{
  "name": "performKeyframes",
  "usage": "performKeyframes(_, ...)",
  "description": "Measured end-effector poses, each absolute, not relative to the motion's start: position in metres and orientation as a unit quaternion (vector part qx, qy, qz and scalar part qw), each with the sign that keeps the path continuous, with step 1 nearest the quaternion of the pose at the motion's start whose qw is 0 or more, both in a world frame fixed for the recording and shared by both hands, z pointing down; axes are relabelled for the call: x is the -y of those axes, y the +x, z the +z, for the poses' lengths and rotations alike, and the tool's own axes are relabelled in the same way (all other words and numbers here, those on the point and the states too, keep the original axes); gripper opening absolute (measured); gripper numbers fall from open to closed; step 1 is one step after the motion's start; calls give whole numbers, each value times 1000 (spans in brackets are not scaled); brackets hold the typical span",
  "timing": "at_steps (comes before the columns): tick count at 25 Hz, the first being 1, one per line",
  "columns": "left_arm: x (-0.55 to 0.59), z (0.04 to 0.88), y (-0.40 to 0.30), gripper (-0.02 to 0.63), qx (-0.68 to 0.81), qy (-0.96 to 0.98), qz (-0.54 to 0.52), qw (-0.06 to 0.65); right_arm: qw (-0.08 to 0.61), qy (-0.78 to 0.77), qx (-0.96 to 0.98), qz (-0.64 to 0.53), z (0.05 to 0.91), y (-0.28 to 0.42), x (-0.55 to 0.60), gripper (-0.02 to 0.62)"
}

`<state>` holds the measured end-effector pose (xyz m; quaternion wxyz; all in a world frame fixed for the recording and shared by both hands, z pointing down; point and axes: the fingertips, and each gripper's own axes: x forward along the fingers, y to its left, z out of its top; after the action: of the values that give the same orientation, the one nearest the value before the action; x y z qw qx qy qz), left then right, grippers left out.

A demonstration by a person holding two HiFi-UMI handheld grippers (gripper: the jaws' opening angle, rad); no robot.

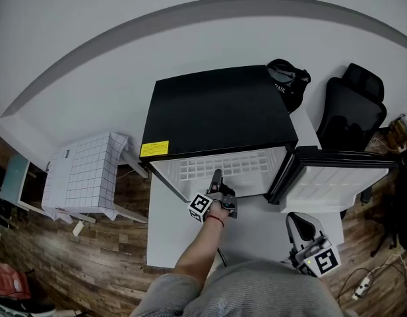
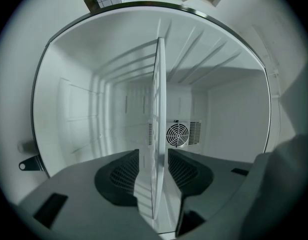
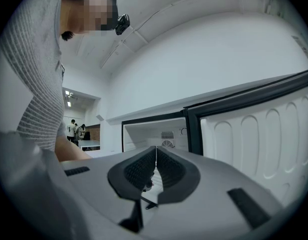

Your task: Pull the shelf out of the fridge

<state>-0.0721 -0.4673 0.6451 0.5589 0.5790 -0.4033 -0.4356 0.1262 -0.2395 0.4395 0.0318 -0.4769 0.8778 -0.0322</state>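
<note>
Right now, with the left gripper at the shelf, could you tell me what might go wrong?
The left gripper straddles the shelf edge with jaws apart, so pulling now would likely slip off. Gripped at one edge only, the shelf may tip onto the table once clear of the fridge. The right gripper is shut and away, unable to catch it.

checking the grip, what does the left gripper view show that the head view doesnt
Only the left gripper view: the fan on the fridge back wall, the shelf edge-on between open fingers. Only the head view: the black top, yellow label, door, right gripper, chair. Both: fridge, shelf, left gripper.
</note>
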Motion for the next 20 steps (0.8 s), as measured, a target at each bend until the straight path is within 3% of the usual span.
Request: performKeyframes(20,514,643,-78,169,422,559,-456,549,4,-451,-891,-48,452,128,245,13)
